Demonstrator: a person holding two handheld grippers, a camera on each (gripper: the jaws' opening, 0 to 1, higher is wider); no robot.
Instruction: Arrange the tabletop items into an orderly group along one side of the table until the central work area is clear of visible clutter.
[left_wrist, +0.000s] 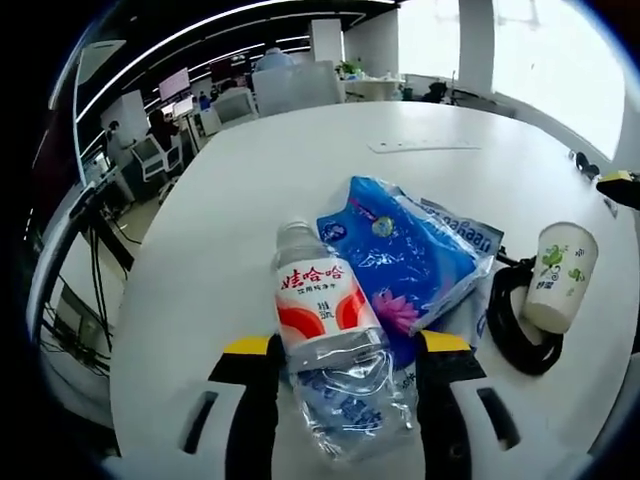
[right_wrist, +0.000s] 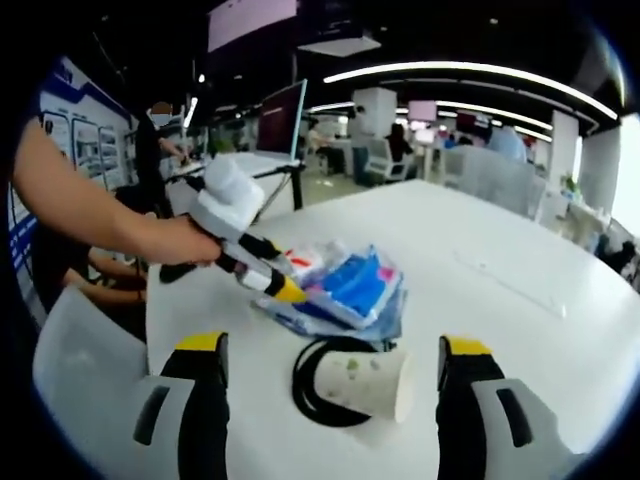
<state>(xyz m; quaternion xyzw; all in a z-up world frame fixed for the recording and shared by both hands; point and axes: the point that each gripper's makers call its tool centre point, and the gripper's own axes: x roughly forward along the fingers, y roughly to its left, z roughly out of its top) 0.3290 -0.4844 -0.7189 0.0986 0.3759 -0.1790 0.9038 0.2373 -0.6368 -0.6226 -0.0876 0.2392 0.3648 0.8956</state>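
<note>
Clear plastic water bottle (left_wrist: 325, 340) w/ red-white label clamped by left gripper (left_wrist: 345, 352); blue pouch (left_wrist: 400, 262), paper cup (right_wrist: 368, 381), black cable (right_wrist: 318, 383) already bunched; right gripper (right_wrist: 335, 355) open, empty.

office chairs (left_wrist: 290, 85), open laptop (right_wrist: 275, 125), wall screens (left_wrist: 175, 85)

An open-plan office: desks with monitors (left_wrist: 173, 84), office chairs (left_wrist: 236, 104), ceiling strip lights (right_wrist: 470, 70).
</note>
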